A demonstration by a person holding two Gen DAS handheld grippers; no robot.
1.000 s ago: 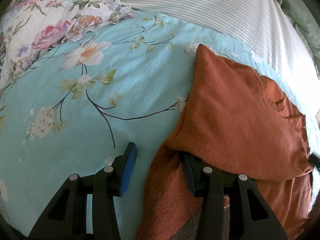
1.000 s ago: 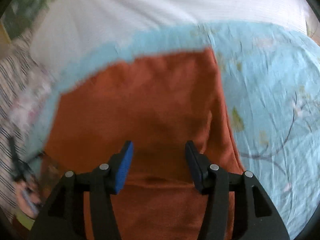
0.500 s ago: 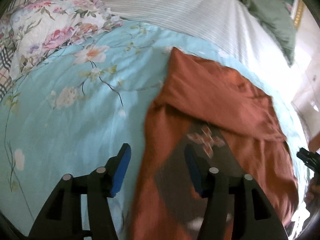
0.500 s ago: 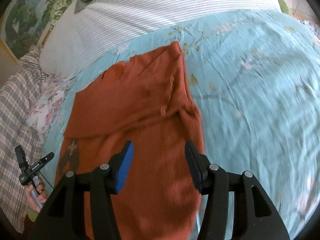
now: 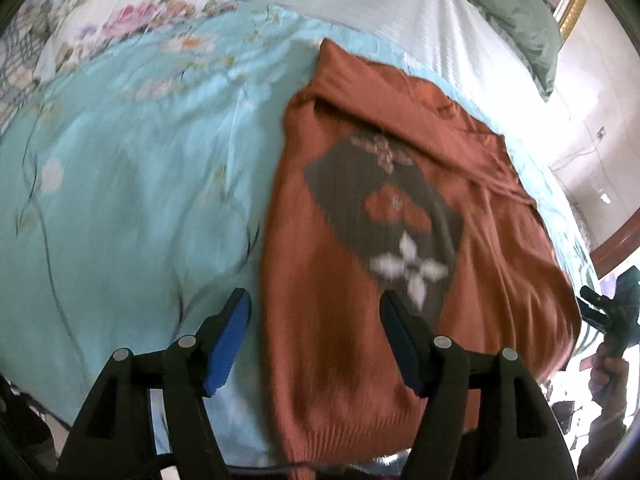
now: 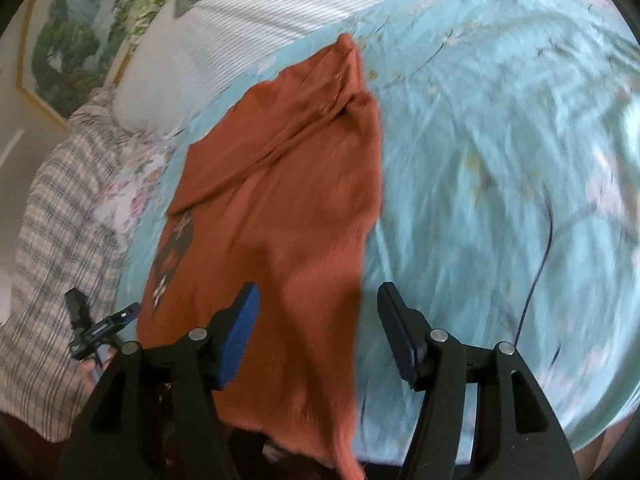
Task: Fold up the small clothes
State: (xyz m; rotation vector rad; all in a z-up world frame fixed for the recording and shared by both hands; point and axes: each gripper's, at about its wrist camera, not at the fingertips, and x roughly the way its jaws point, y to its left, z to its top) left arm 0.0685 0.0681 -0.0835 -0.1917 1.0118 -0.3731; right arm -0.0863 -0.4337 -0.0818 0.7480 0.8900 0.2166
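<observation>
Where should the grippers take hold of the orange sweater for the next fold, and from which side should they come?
Probably at the ribbed hem of the orange sweater, one corner each, coming from the near edge of the blue floral bedspread. The hem lies nearest both open grippers, left gripper and right gripper, and the top is already folded down, so the bottom can lift toward it.

A home bedroom: a bed covered by a light blue flowered sheet (image 5: pixel 132 184), a white striped pillow (image 6: pixel 248 12), a flowered quilt (image 5: pixel 120 12), and a framed landscape painting (image 6: pixel 68 52) on the wall.
</observation>
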